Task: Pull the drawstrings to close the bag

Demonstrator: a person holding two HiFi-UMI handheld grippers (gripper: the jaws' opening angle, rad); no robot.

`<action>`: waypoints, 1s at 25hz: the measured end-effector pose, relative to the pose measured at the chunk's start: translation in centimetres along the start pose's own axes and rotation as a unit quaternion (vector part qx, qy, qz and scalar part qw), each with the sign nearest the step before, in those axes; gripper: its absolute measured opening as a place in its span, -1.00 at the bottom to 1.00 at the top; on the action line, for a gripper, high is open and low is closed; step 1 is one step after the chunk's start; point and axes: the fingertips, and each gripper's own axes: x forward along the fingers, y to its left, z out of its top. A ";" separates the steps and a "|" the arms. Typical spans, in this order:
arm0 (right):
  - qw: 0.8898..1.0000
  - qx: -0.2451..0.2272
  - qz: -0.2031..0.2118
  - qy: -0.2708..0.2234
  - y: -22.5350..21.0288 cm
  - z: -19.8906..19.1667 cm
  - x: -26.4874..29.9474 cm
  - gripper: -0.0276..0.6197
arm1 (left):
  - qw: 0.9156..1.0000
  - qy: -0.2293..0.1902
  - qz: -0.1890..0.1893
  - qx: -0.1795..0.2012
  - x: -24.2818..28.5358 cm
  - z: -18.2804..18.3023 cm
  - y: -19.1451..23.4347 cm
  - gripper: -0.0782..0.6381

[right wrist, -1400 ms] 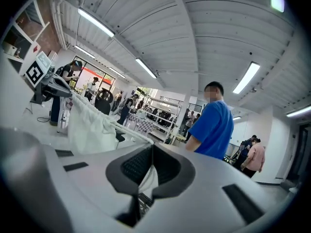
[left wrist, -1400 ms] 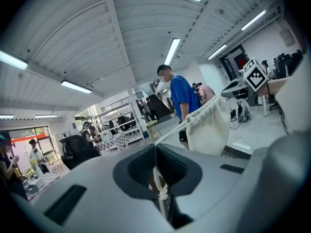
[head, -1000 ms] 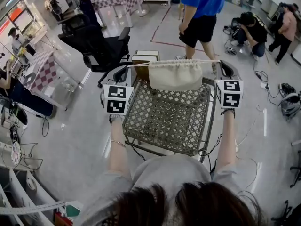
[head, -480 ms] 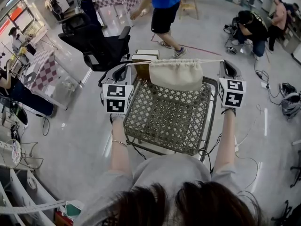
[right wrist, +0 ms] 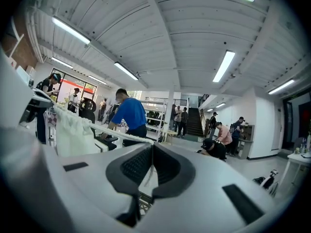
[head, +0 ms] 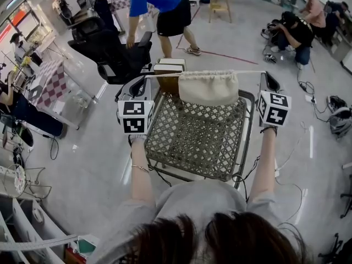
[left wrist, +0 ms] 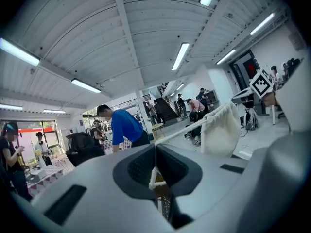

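The left gripper (head: 144,82) and the right gripper (head: 267,78) each pinch a cord end. From the head view, they are held wide apart, with the cream bag (head: 209,88) hanging between them above the mesh table (head: 198,139), its mouth gathered (both cords run taut, nearly level). In the left gripper view, the jaws are together on the left drawstring (left wrist: 153,174) and the bag is off to the right. In the right gripper view, the jaws are closed on the right drawstring (right wrist: 109,133) and the bag is at the left.

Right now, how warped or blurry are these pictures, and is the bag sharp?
Head view: mild fisheye, even light, bag sharp. Left gripper view: strong fisheye, dark corners, bag fairly clear. Right gripper view: same warp, ceiling lights blown out.
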 end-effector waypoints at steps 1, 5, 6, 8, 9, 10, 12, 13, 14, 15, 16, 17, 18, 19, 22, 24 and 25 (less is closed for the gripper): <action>1.000 0.005 -0.001 -0.002 -0.2 0.0 -0.1 -0.84 | 1.000 -0.001 0.001 0.000 0.0 0.1 -0.1 -0.71; 0.999 0.035 -0.013 -0.009 -1.1 0.1 -0.4 -0.84 | 1.000 -0.004 0.005 -0.017 0.0 0.2 -0.3 -0.71; 0.999 0.041 -0.014 -0.009 -1.3 0.1 -0.5 -0.84 | 1.000 -0.004 0.006 -0.022 0.0 0.2 -0.3 -0.71; 0.999 0.051 -0.017 -0.010 -1.6 0.0 -0.6 -0.84 | 0.999 -0.005 0.008 -0.031 -0.1 0.2 -0.3 -0.71; 0.998 0.056 -0.020 -0.011 -1.8 -0.1 -0.7 -0.84 | 0.999 -0.006 0.009 -0.034 0.0 0.2 -0.4 -0.71; 0.998 0.063 -0.022 -0.011 -1.9 -0.2 -0.7 -0.84 | 0.999 -0.007 0.009 -0.037 0.0 0.2 -0.4 -0.71; 0.997 0.074 -0.027 -0.012 -2.2 -0.4 -0.8 -0.84 | 0.999 -0.008 0.012 -0.041 0.0 0.2 -0.4 -0.71; 0.996 0.078 -0.029 -0.013 -2.2 -0.4 -0.8 -0.84 | 0.999 -0.008 0.014 -0.043 0.0 0.2 -0.3 -0.71; 0.996 0.082 -0.030 -0.014 -2.3 -0.4 -0.8 -0.84 | 0.999 -0.010 0.016 -0.045 -0.1 0.2 -0.3 -0.71; 0.996 0.086 -0.032 -0.016 -2.4 -0.4 -0.8 -0.84 | 0.999 -0.011 0.018 -0.048 -0.1 0.3 -0.2 -0.71; 0.995 0.091 -0.033 -0.017 -2.6 -0.3 -0.9 -0.84 | 0.998 -0.013 0.020 -0.051 -0.1 0.3 -0.2 -0.71; 0.995 0.097 -0.034 -0.019 -2.7 -0.3 -0.9 -0.84 | 0.998 -0.014 0.022 -0.055 -0.2 0.3 -0.2 -0.71; 0.994 0.101 -0.035 -0.021 -2.8 -0.3 -1.0 -0.84 | 0.998 -0.014 0.023 -0.059 -0.2 0.3 -0.2 -0.71; 0.994 0.104 -0.035 -0.022 -2.9 -0.2 -1.0 -0.84 | 0.998 -0.015 0.025 -0.062 -0.3 0.3 -0.2 -0.71; 0.993 0.113 -0.037 -0.026 -3.1 -0.1 -1.1 -0.84 | 0.997 -0.018 0.031 -0.068 -0.4 0.4 0.0 -0.71; 0.991 0.122 -0.039 -0.028 -3.3 -0.1 -1.1 -0.84 | 0.997 -0.020 0.034 -0.072 -0.5 0.5 0.1 -0.71; 0.991 0.126 -0.040 -0.028 -3.3 0.0 -1.1 -0.84 | 0.996 -0.021 0.036 -0.075 -0.5 0.6 0.2 -0.71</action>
